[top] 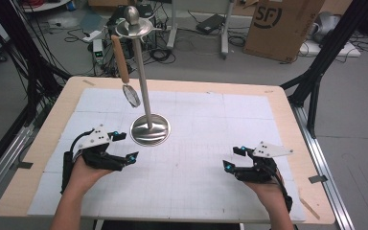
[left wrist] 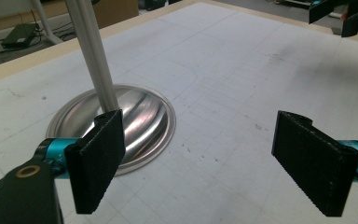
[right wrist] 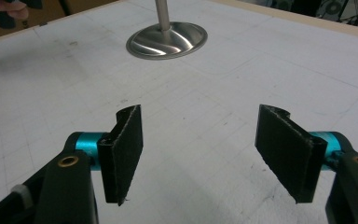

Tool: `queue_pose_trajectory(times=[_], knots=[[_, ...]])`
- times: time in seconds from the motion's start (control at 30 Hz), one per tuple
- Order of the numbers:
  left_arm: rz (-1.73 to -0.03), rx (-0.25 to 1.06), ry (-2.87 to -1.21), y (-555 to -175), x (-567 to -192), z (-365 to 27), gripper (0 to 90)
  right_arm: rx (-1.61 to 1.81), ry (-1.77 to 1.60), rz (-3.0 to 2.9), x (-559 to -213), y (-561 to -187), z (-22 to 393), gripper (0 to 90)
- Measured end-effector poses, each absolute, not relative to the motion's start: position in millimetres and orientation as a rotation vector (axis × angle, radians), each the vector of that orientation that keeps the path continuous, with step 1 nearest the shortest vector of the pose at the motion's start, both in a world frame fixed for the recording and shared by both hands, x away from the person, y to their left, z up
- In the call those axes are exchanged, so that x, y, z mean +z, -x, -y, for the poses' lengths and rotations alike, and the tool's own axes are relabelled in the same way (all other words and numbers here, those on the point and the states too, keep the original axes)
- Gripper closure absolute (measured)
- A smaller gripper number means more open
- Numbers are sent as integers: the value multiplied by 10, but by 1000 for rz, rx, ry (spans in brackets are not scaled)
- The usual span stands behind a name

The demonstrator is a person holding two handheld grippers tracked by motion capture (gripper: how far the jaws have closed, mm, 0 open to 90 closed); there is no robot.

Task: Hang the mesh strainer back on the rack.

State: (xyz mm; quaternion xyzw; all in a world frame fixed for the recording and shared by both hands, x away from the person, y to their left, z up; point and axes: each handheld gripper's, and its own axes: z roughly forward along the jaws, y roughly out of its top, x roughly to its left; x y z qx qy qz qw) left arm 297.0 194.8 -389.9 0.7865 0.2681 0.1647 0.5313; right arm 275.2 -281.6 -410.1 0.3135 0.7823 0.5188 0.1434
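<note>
My left gripper (top: 126,146) sits at the left of the table (top: 287,115), low over the white gridded mat (top: 196,158), just beside the round base of the metal stand (top: 149,128). Its jaws stand apart with nothing between them. In the left gripper view the left gripper (left wrist: 205,163) has one jaw in front of the near rim of the stand's domed base (left wrist: 140,116); whether it touches the rim I cannot tell. The other jaw is out over bare mat (left wrist: 242,84).

My right gripper (top: 235,158) rests at the right of the table, well apart from the stand, over bare mat. Its jaws are likewise spread wide and hold nothing. In the right gripper view the right gripper (right wrist: 198,149) points toward the stand's base (right wrist: 167,41), which lies farther off, with bare mat (right wrist: 261,60) between.

The stand is upright near the middle of the mat, left of centre. Its slim pole rises to a small dish-shaped top with a ball finial (top: 131,15). From that top hangs a wooden-handled utensil (top: 120,55), handle uppermost, its round metal head (top: 132,96) hanging beside the pole, above the mat.

My left hand (top: 84,175) and right hand (top: 268,189) come in from the near edge.
</note>
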Motion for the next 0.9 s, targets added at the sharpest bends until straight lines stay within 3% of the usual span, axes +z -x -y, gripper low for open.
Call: queue_pose_trajectory(times=[0.9], knots=[[-643,390,-1888,-2986,-3903,-1890,179,1490,-909,-2266,-4124,-2765,2809,311]])
